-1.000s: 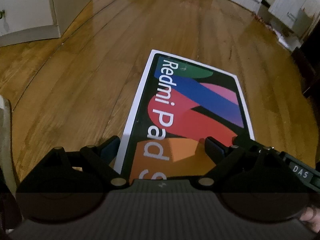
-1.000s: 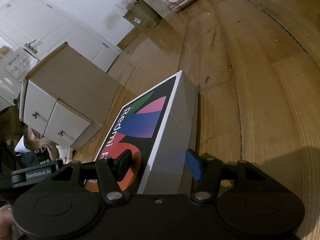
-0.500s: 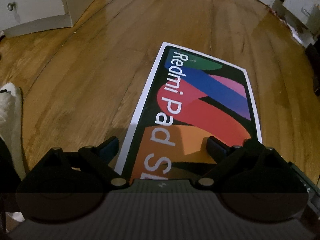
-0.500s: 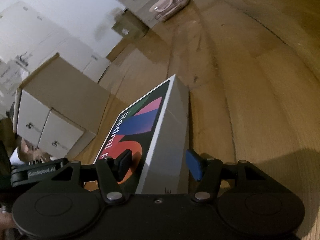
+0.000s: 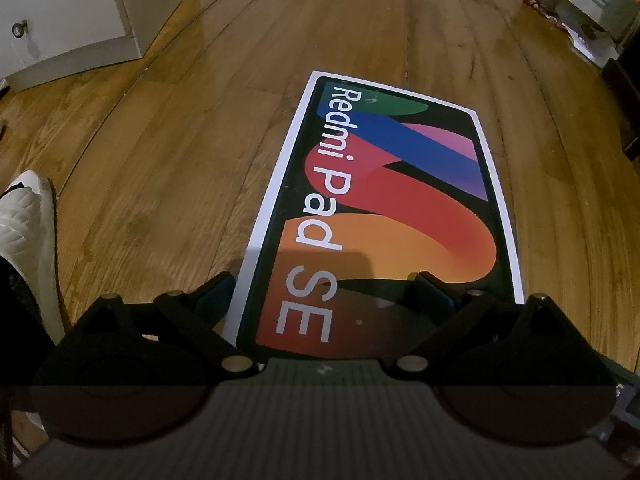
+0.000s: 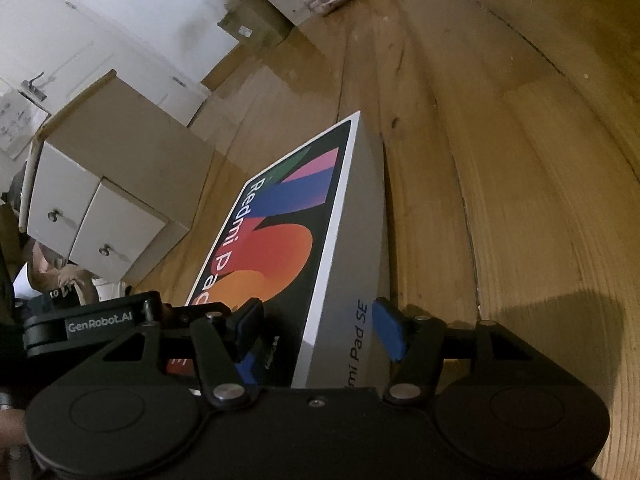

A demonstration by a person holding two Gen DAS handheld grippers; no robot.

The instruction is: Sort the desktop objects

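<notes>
Wood plank floor, white drawer cabinet well apart at far left. Redmi Pad SE box near end raised, gripped across its thickness by right gripper, pads clamped on printed lid and underside. Left gripper over near end, jaws opening wide, pressing nothing. Risk: one-corner hold, box likely to pivot or slip; lid may slide off base. Open floor all round box; white shoe at left.

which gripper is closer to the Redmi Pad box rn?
Right. The right gripper straddles the tablet box corner, apparently gripping it; the left gripper hangs over its near end, jaws opening, not touching.
</notes>
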